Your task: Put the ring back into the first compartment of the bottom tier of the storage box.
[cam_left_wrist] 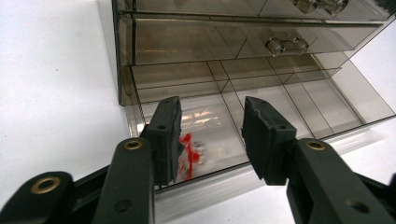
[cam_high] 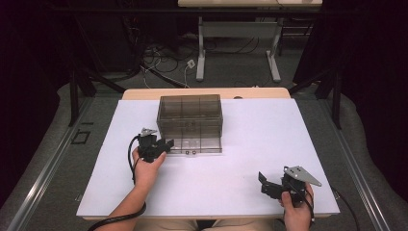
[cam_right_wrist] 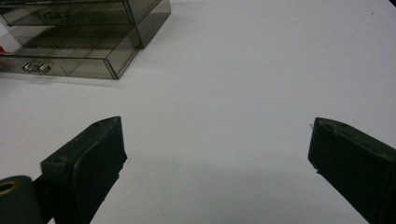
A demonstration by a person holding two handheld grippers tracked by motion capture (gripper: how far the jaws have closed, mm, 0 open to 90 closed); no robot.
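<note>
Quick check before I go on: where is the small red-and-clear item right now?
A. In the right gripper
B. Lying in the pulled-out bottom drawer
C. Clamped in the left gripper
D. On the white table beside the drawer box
B: in the left gripper view the red-and-clear item lies on the floor of the open bottom drawer, below the left gripper, whose jaws stand apart with nothing pressed between them.

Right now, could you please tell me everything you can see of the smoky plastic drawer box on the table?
The drawer box is a translucent grey-brown plastic cabinet, standing upright on the far middle of the white table. Its bottom drawer is pulled out, split into compartments; a small red-and-clear item lies in one. The upper drawers look shut, with clear handles. The left gripper hovers over the open drawer.
</note>
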